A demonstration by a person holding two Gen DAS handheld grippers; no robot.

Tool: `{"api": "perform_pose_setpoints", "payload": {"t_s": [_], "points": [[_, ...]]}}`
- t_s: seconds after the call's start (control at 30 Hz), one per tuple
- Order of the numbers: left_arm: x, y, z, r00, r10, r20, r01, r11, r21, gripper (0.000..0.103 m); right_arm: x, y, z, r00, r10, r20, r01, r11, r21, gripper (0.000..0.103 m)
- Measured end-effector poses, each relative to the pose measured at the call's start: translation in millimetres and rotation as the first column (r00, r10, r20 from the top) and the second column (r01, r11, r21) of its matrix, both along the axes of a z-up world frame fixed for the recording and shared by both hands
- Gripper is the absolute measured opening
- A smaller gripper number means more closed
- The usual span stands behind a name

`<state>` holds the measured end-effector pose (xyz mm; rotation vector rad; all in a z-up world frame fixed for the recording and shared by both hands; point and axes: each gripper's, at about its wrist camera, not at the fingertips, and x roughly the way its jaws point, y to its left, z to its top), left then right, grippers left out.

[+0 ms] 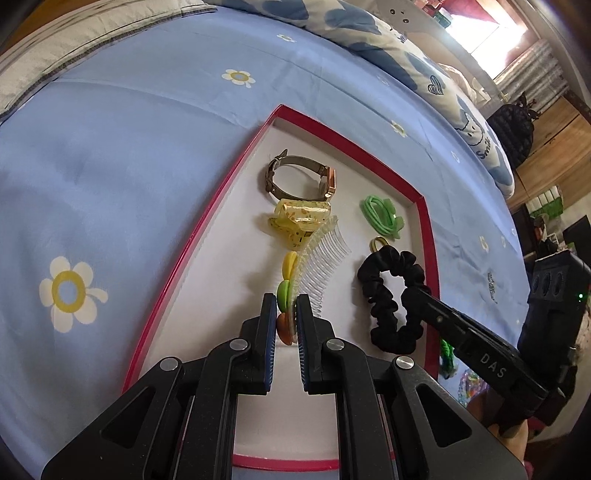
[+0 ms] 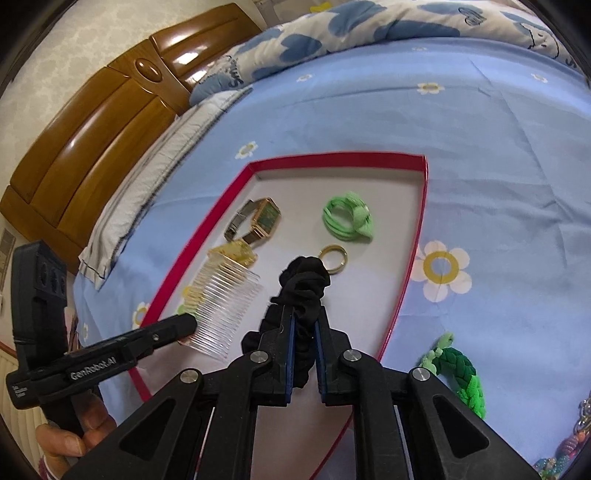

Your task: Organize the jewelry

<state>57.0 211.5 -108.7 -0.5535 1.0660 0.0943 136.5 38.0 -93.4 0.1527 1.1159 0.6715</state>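
comb [image 1: 317,258] pinched in left tongs [image 1: 286,314], scrunchie [image 2: 295,291] in right tongs [image 2: 303,325].

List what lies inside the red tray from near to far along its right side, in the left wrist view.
Black scrunchie → gold ring, partly hidden behind it → green hair tie → tray's far rim.

- Blue bedsheet [image 1: 147,155] printed with white and yellow flowers
- Heart-patterned duvet [image 2: 332,33] bunched along its far edge
- Glossy wooden headboard [image 2: 96,136]
- Black padded jacket [image 1: 511,129] beside wooden furniture
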Motion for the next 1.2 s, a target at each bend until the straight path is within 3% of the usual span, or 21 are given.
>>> {"api": "perform_pose_setpoints", "payload": {"t_s": [0.17,0.4,0.5,0.6,0.8,1.2], "points": [[1.2,2.8,-1.3,1.000,0.007,-0.015,-0.007,1.000,-0.001,0.010,0.9,-0.6,-2.2,1.000,-0.003,-0.006,0.003,1.000,-0.008,0.014],[0.4,4.3,-3.3,0.999,0.012,-0.030,-0.012,1.000,0.005,0.010,1.1,-1.5,-1.2,1.000,-0.001,-0.009,0.001,1.000,-0.006,0.029],[0.1,3.4,-2.2,0.999,0.011,-0.033,-0.010,1.000,0.016,0.011,0.9,-0.9,-0.5,1.000,0.001,-0.010,-0.001,1.000,-0.007,0.030],[-0.4,3.9,-1.7,0.999,0.016,-0.036,-0.015,1.000,0.021,0.020,0.0,-1.3,0.8,1.000,0.003,-0.010,-0.003,1.000,-0.006,0.032],[-1.6,2.4,-0.5,0.999,0.021,-0.038,-0.020,0.999,0.032,0.021,-3.1,-5.1,8.5,1.000,-0.006,0.010,0.006,1.000,0.003,0.042],[0.1,-4.2,-2.2,0.998,0.011,-0.056,-0.008,0.999,0.048,0.021,-9.7,-21.6,22.2,0.999,-0.037,0.029,0.036,0.999,0.025,0.043]]}}
